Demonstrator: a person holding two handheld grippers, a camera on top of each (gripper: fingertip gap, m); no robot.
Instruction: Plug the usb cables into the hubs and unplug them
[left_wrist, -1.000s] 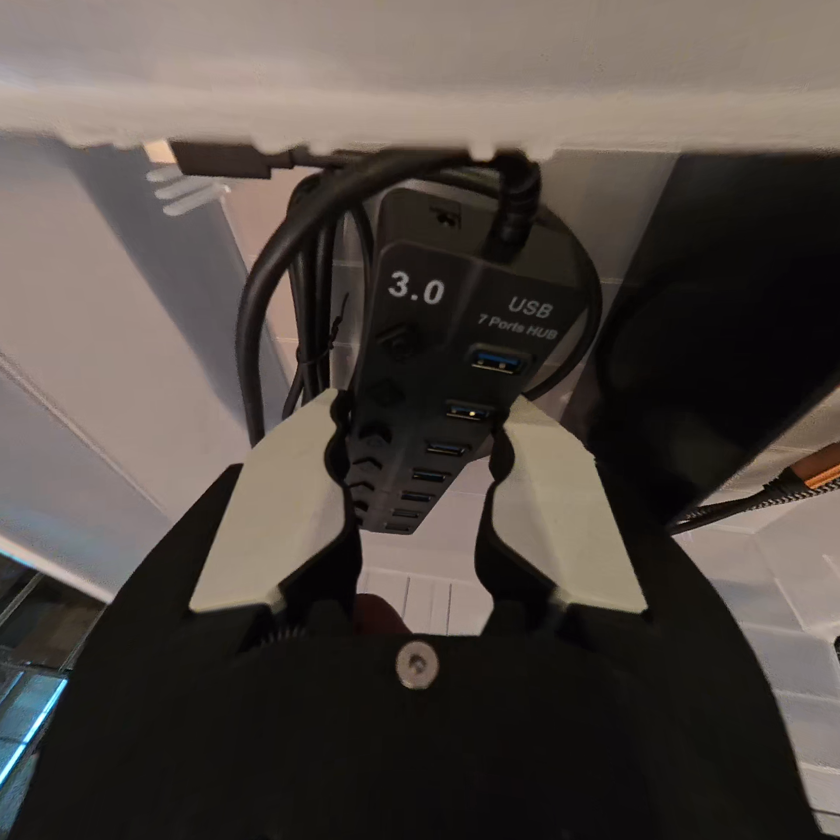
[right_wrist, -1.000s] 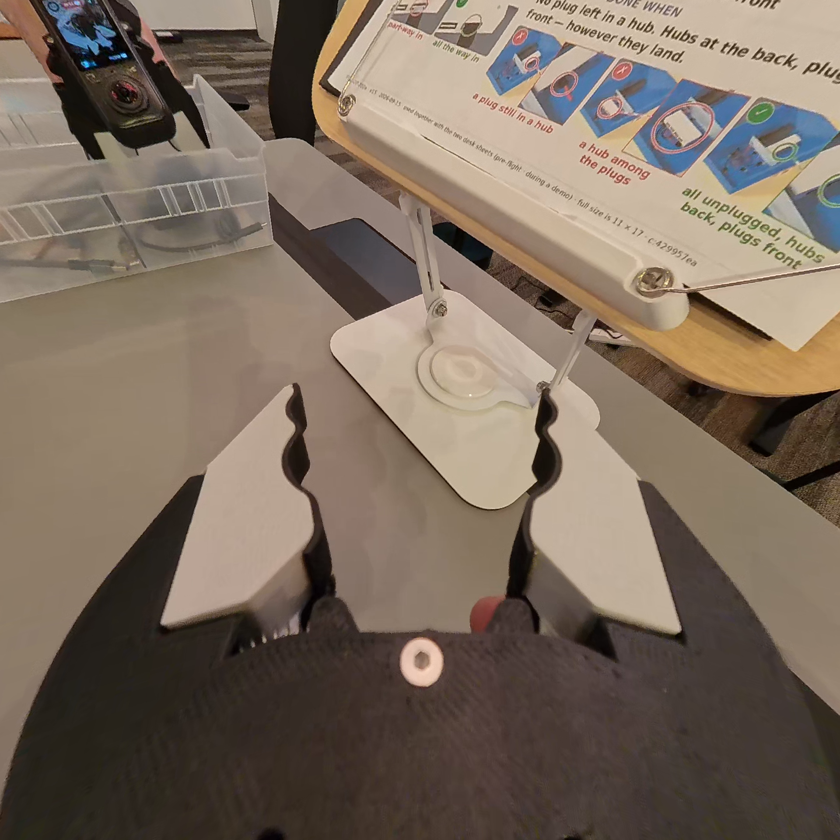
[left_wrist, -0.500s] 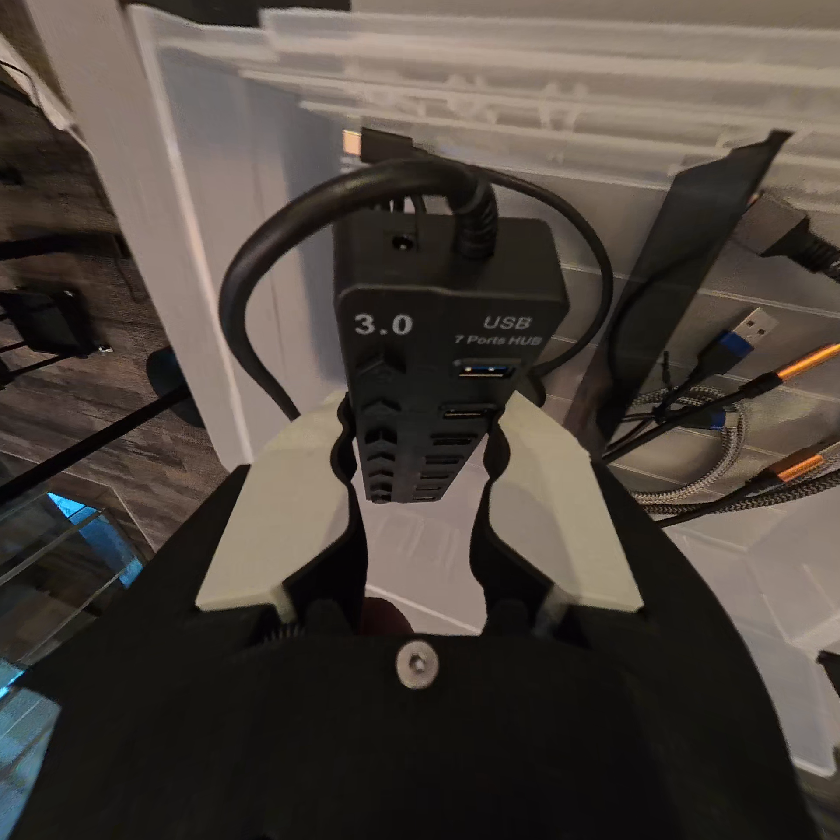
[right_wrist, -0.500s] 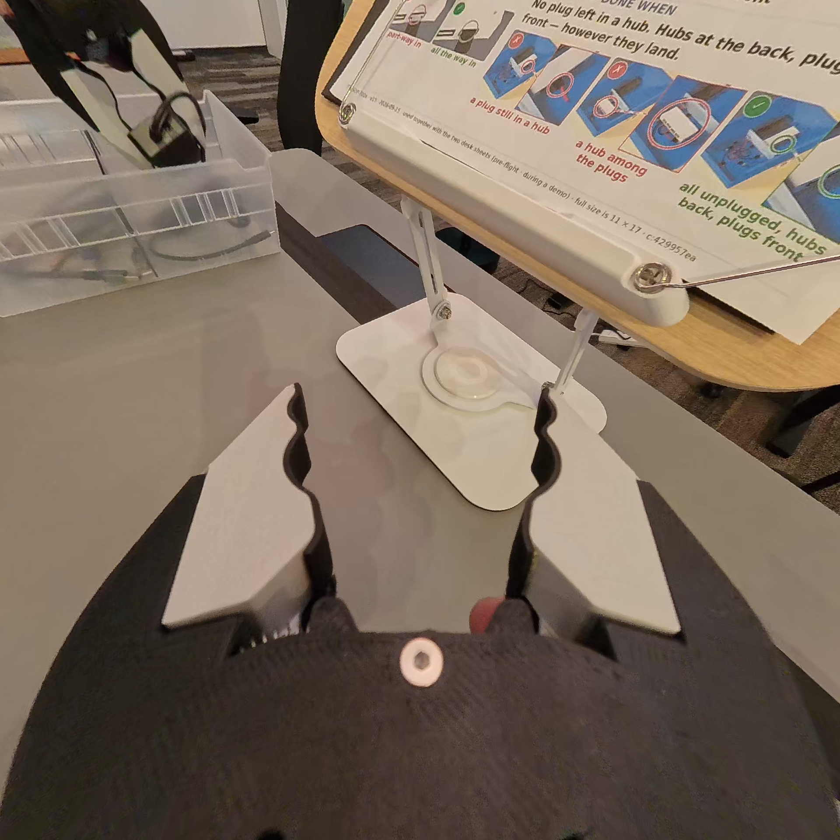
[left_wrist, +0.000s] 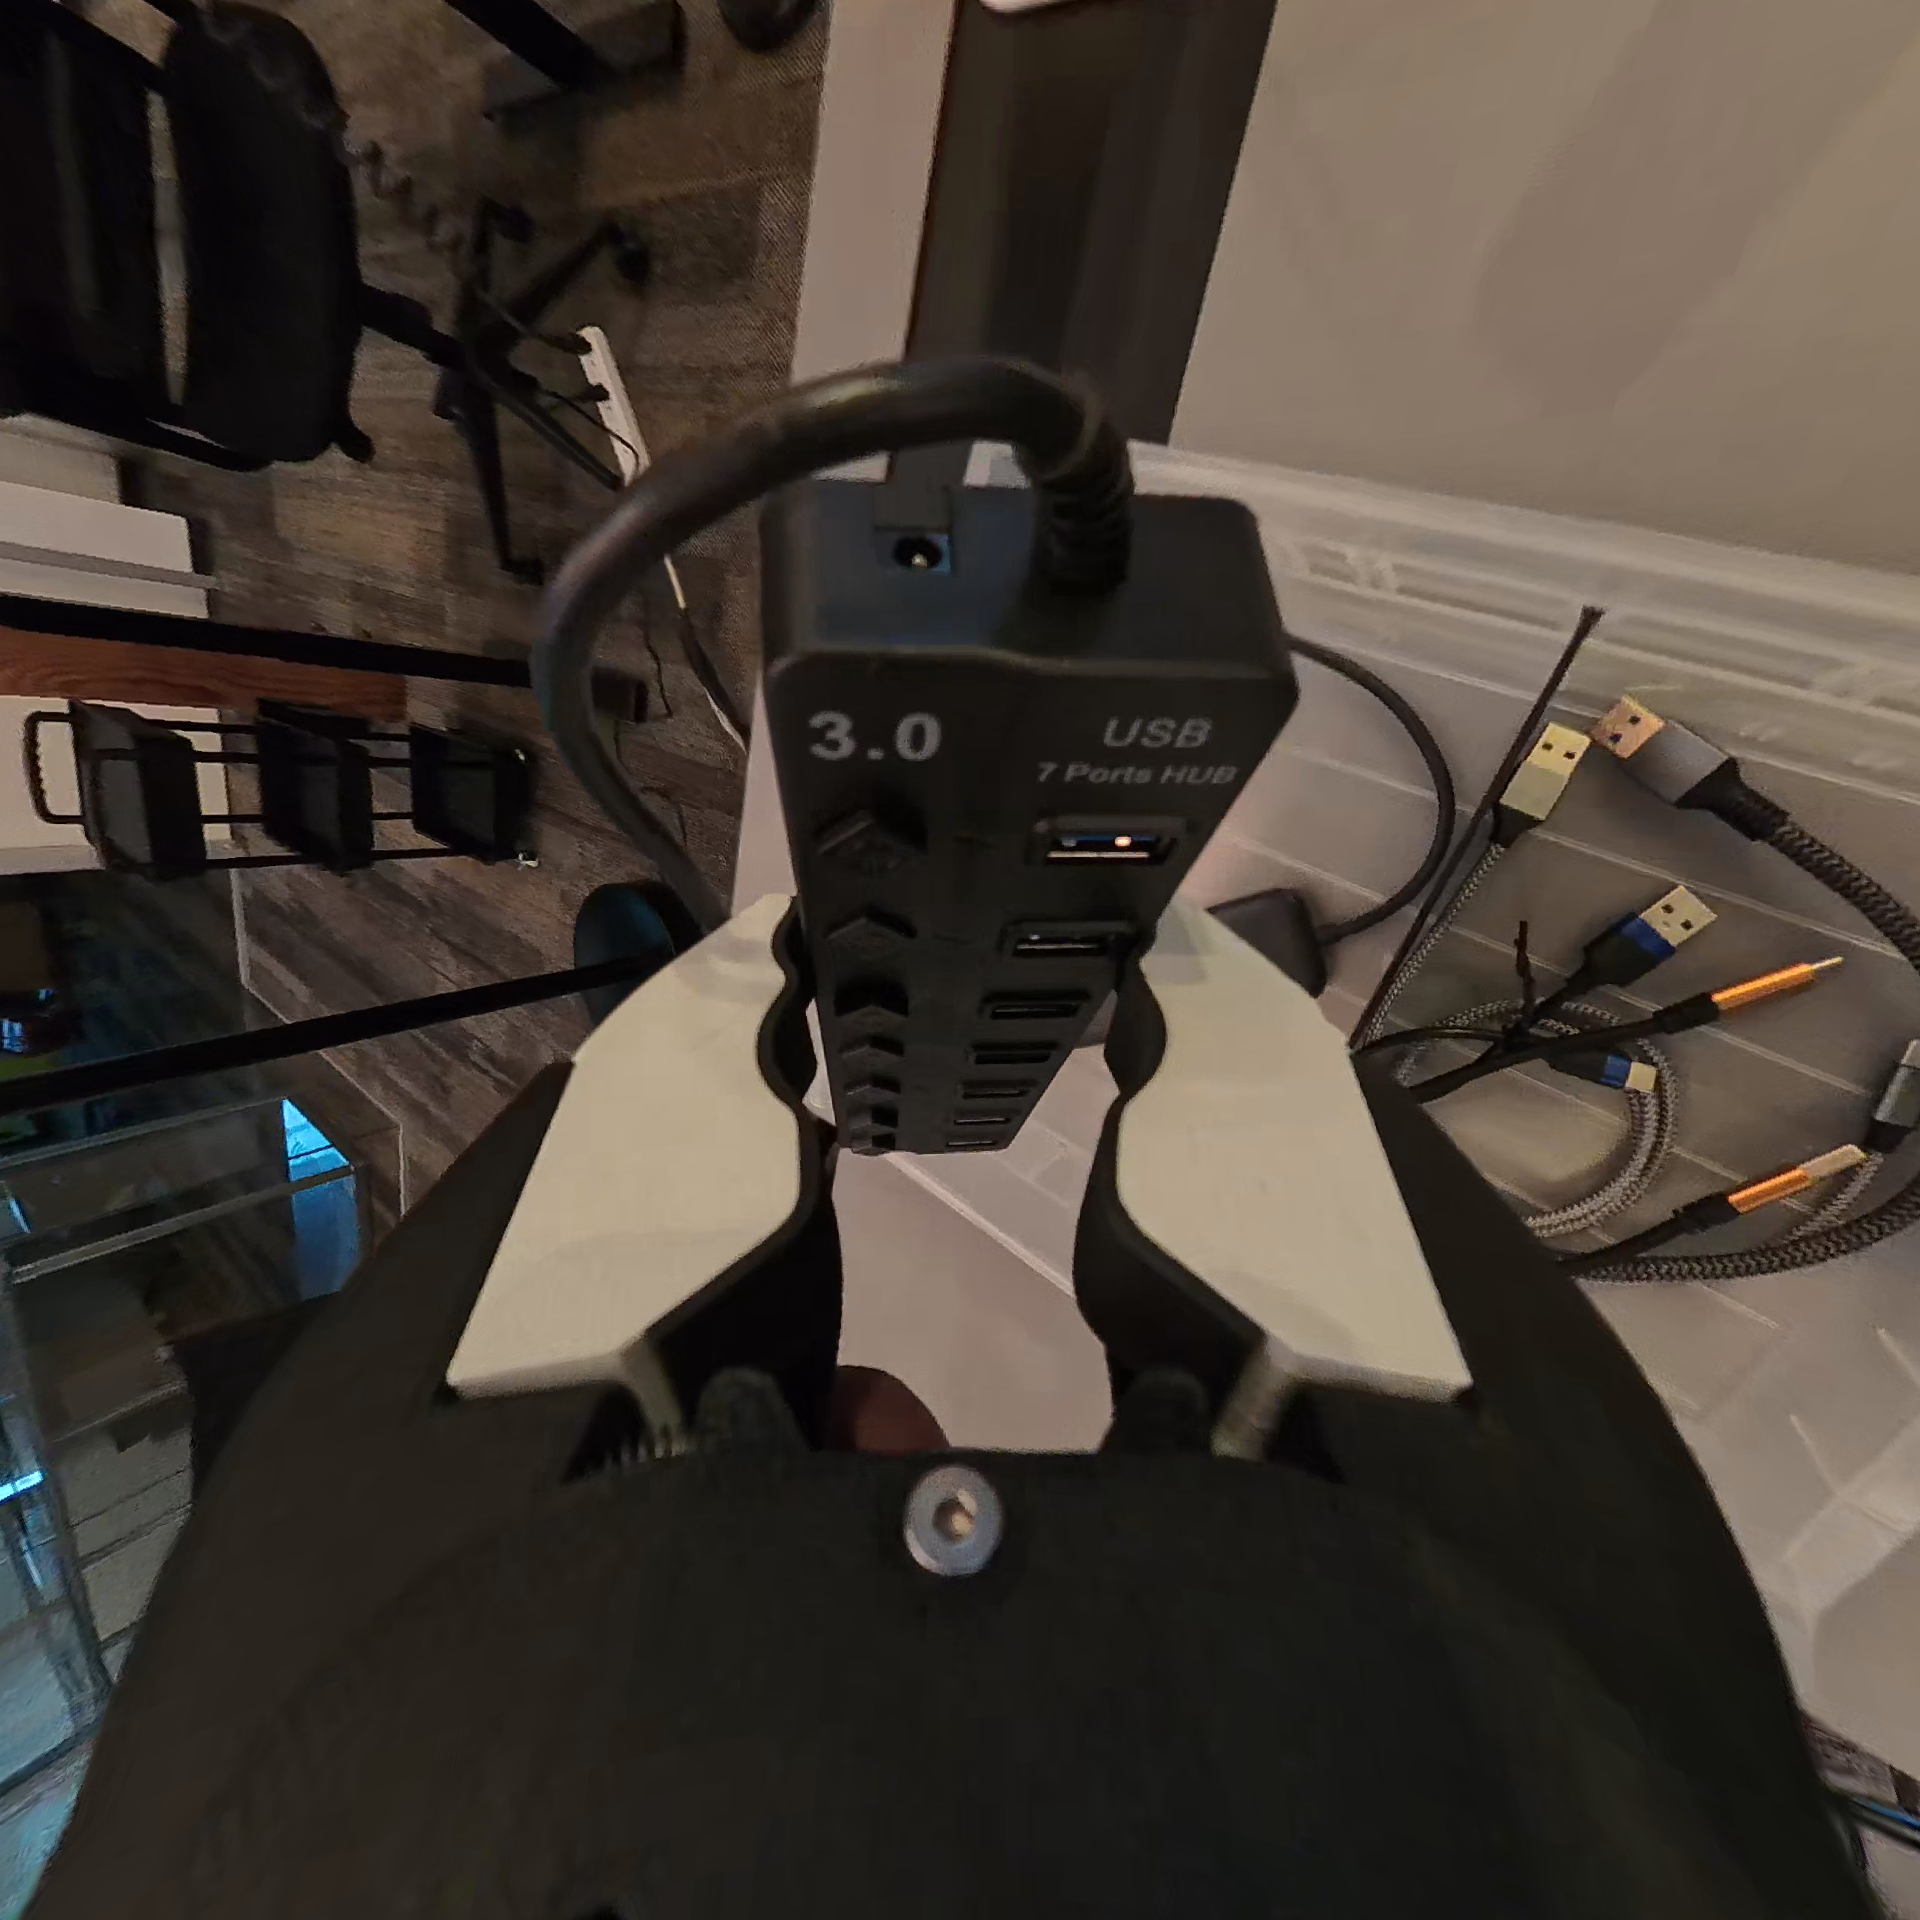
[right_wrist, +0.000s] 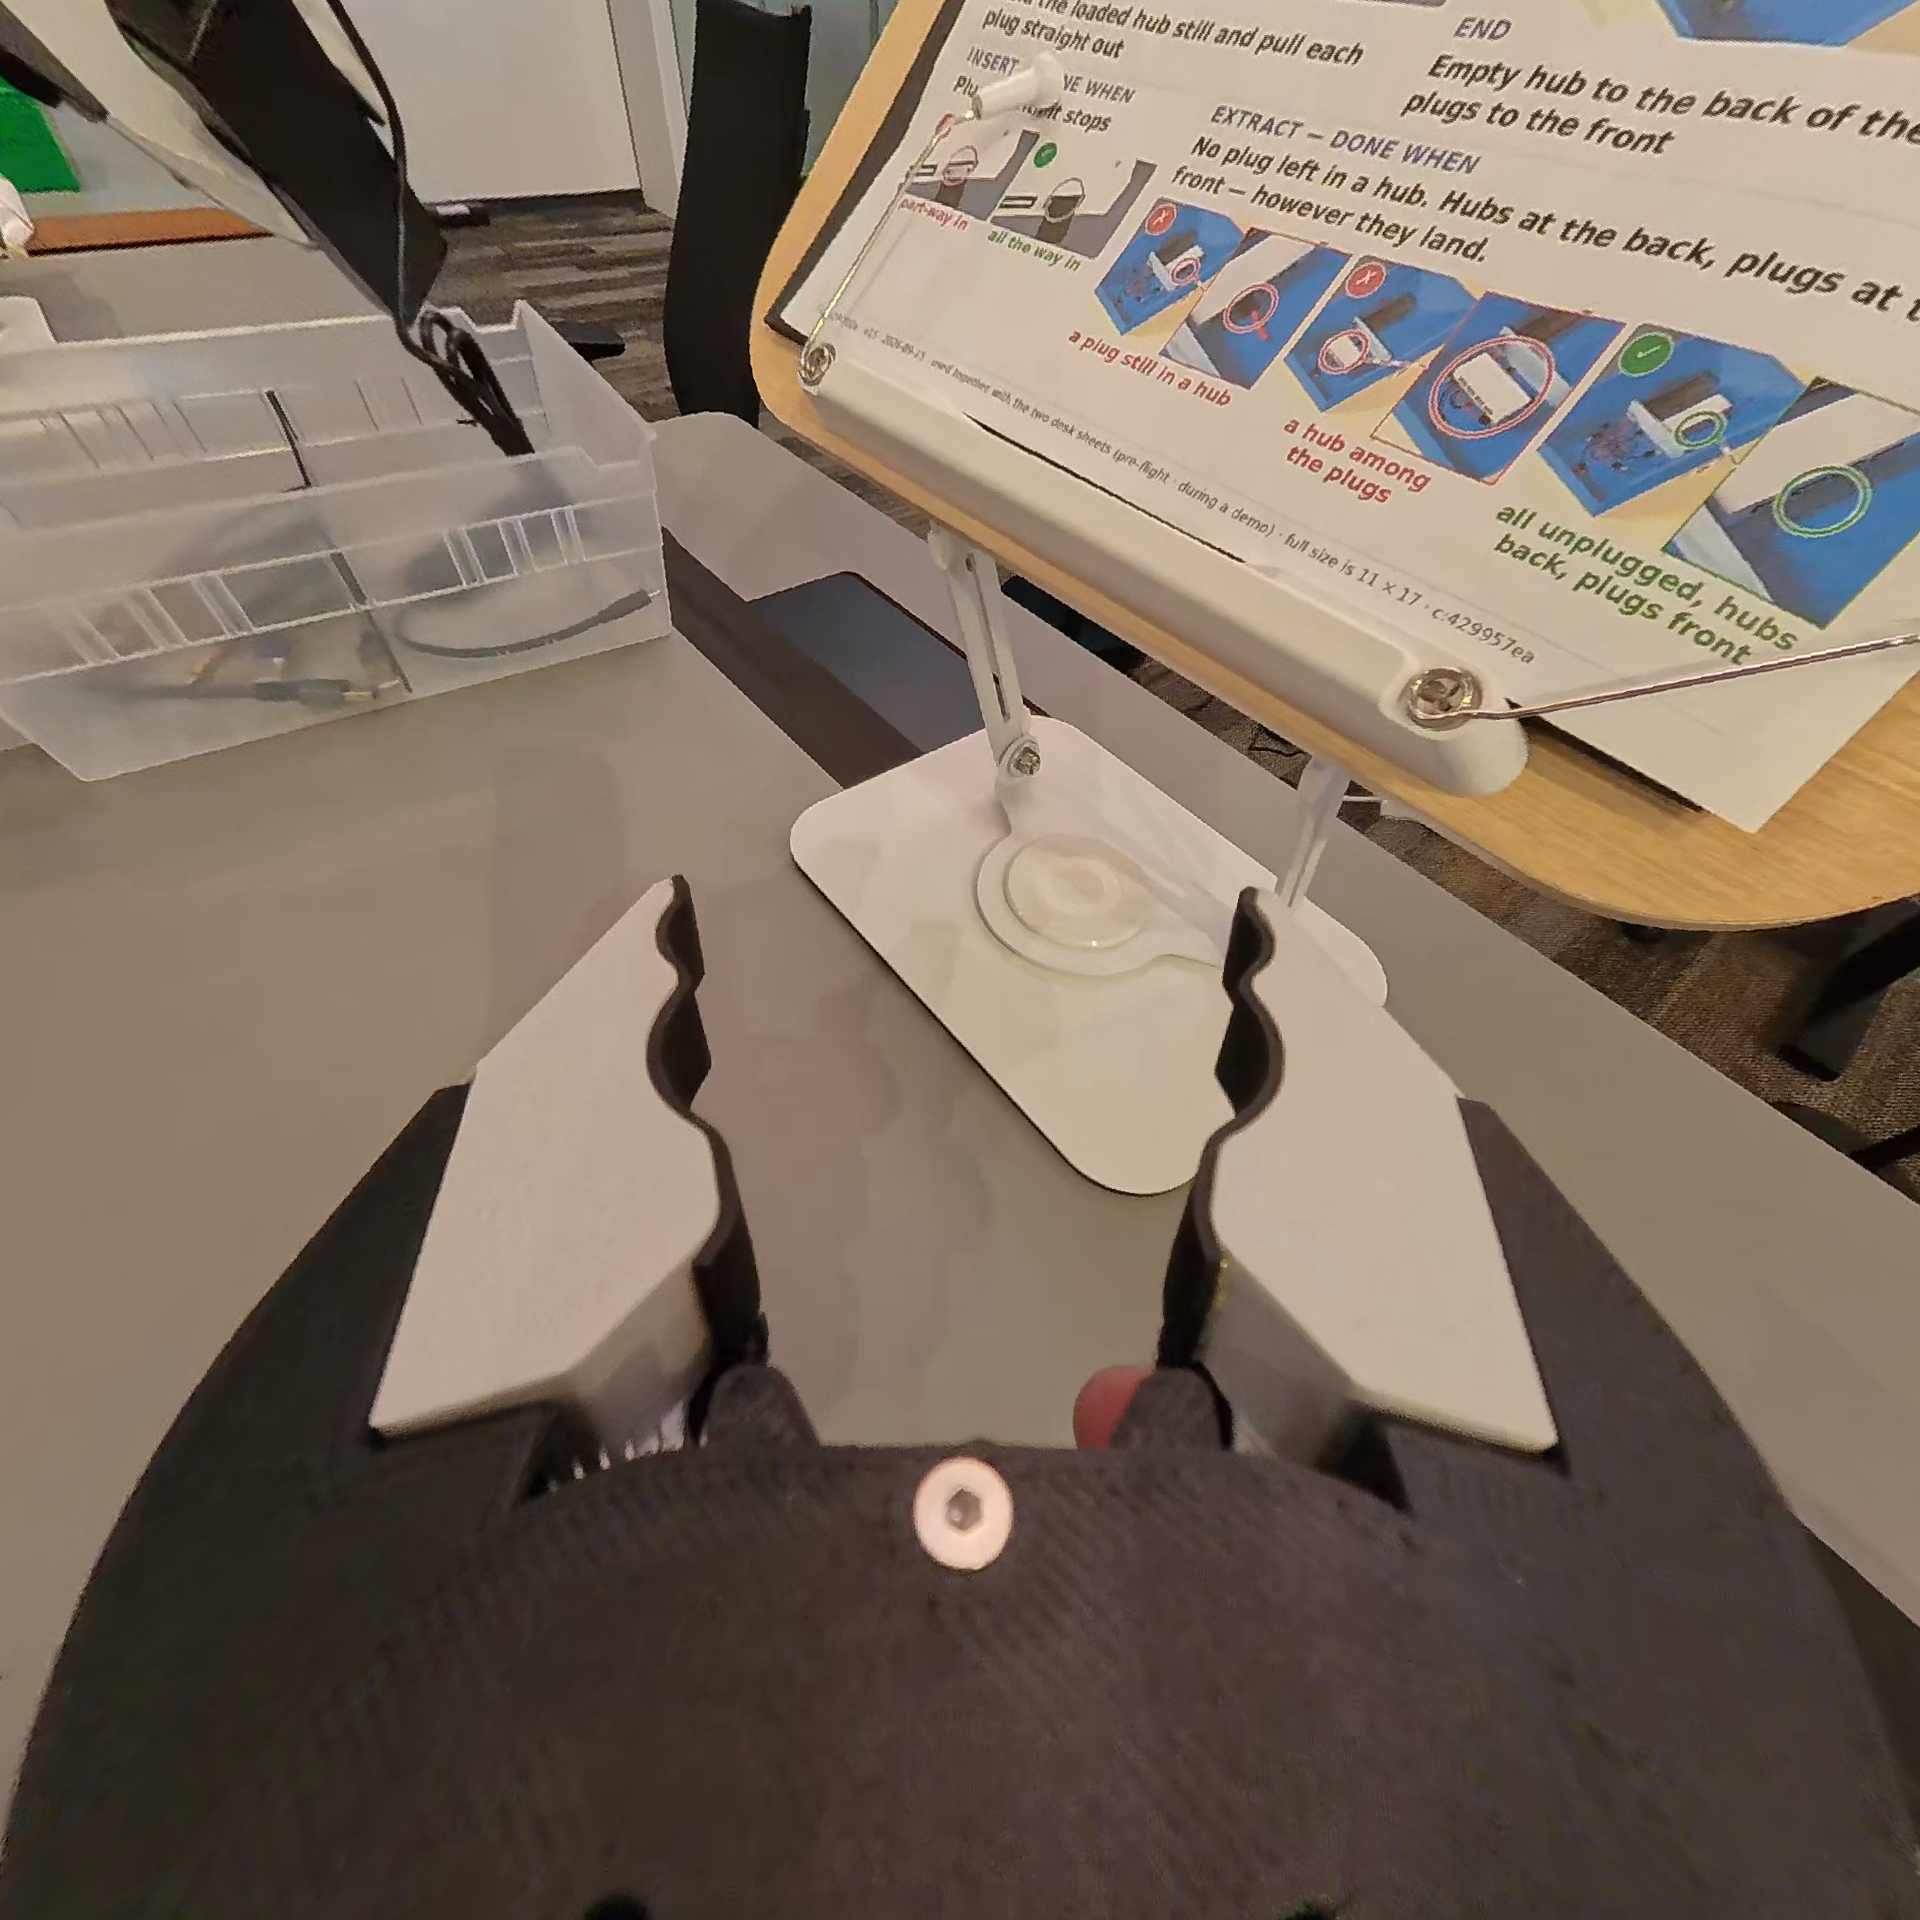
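Note:
My left gripper (left_wrist: 961, 977) is shut on a black seven-port USB hub (left_wrist: 1018, 748), gripping its narrow sides near the lower end. The hub points away from me and its ports are empty. Its own black cable (left_wrist: 665, 520) loops off the far end to the left. Several braided USB cables (left_wrist: 1621, 997) with loose plugs lie in a clear plastic bin (left_wrist: 1558, 582) to the right. My right gripper (right_wrist: 961, 925) is open and empty just above the grey table (right_wrist: 260, 935). In the right wrist view the hub's cable (right_wrist: 468, 384) hangs into the bin (right_wrist: 582, 488).
A white document stand (right_wrist: 935, 935) holding an instruction sheet (right_wrist: 1455, 312) sits right in front of my right gripper. The table has a dark gap (right_wrist: 790, 665) behind it. Left of the bin, the left wrist view shows wood floor and black chairs (left_wrist: 208, 260). The left gripper's tips are roughly 45 cm from the right gripper's.
My left gripper has lifted and tilted the hub up from inside the bin, so the cables on the bin floor now show to the right. My right gripper stays open and has barely moved.

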